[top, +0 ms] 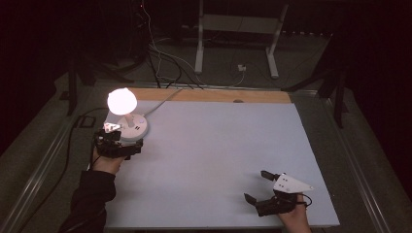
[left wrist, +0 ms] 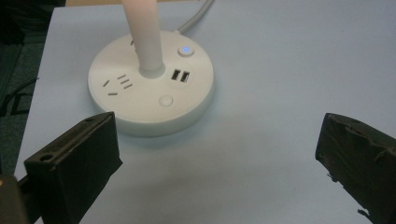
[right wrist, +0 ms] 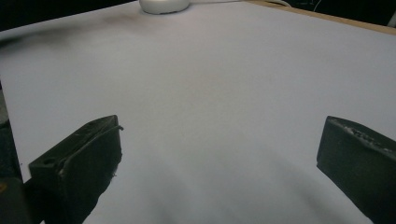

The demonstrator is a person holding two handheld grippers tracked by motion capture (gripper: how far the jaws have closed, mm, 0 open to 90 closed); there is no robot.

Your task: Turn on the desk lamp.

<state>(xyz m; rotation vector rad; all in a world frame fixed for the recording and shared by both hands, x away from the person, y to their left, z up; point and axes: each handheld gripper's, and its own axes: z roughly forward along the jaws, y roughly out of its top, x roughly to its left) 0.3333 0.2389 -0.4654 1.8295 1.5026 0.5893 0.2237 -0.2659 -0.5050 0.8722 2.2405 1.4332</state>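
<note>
No readable words, brand names or numbers appear anywhere on the lit desk lamp, its round white base or the pale worktop. The base carries only unlabelled markings: socket slots, two USB ports, a glowing blue button and a plain round button.

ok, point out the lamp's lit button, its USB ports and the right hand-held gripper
lit button (left wrist: 186, 50), left gripper view, centre of its blue glow
USB ports (left wrist: 180, 75), left gripper view, between the two slots
right hand-held gripper (top: 258, 186), high view, midway between its open fingertips
</note>
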